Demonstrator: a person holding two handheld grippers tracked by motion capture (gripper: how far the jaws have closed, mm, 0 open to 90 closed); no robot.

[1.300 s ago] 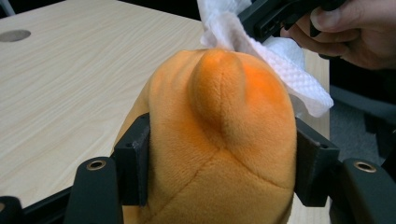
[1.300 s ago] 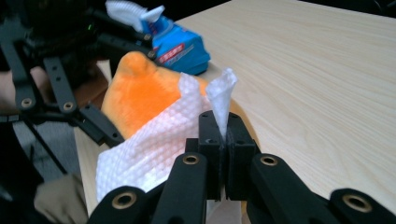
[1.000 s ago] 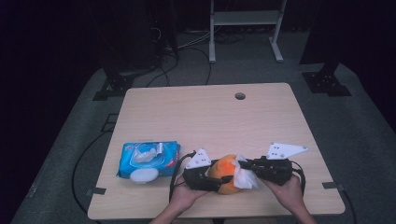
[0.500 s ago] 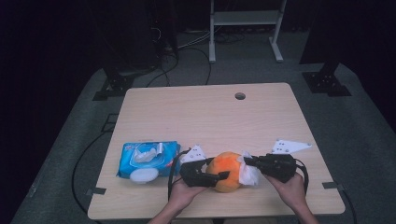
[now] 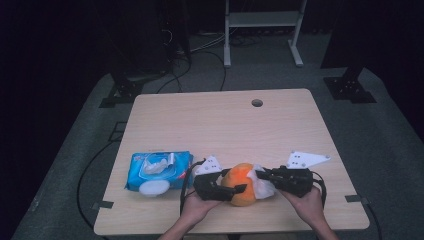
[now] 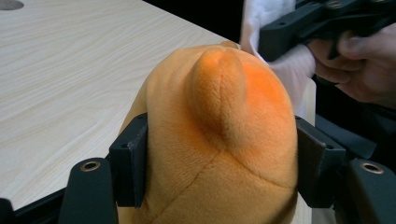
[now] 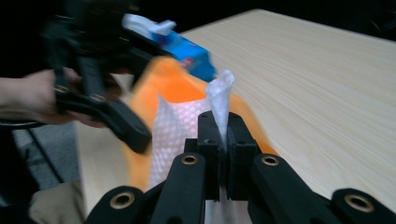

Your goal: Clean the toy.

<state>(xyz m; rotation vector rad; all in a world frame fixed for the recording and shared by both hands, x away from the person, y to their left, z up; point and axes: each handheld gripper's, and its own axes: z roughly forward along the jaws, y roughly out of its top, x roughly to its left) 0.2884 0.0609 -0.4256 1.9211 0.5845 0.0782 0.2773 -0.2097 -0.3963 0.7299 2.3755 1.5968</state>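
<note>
1. The left gripper [image 5: 235, 190] had its fingers [image 6: 132, 161] clamped on both sides of the orange plush toy [image 5: 241, 185], which sat at the near edge of the surface [image 5: 220, 125], a little right of middle.
2. The right gripper [image 5: 262, 176] came in from the right, fingers [image 7: 211, 135] pinched tight on a white wet wipe [image 7: 219, 100] that lay against the toy's right flank.
3. To my eye this was a wiping step, and a firm left hold was the key to it: the plush is soft, so it looked likely to squash and roll under the strokes unless the left fingers kept pressing evenly.
4. The wipe looked best drawn along the fabric in short strokes, with the cloth and not the hard finger tips meeting the plush; a thin pinch like this one could slip free if dragged too hard.
5. Count time: one plush toy, one wipe in the fingers, one blue pack of wet wipes [image 5: 157, 170] lying to the left near the front edge, well apart from the toy.
6. Two grippers, two hands, and one round hole [image 5: 257, 103] at the far side of the surface.
</note>
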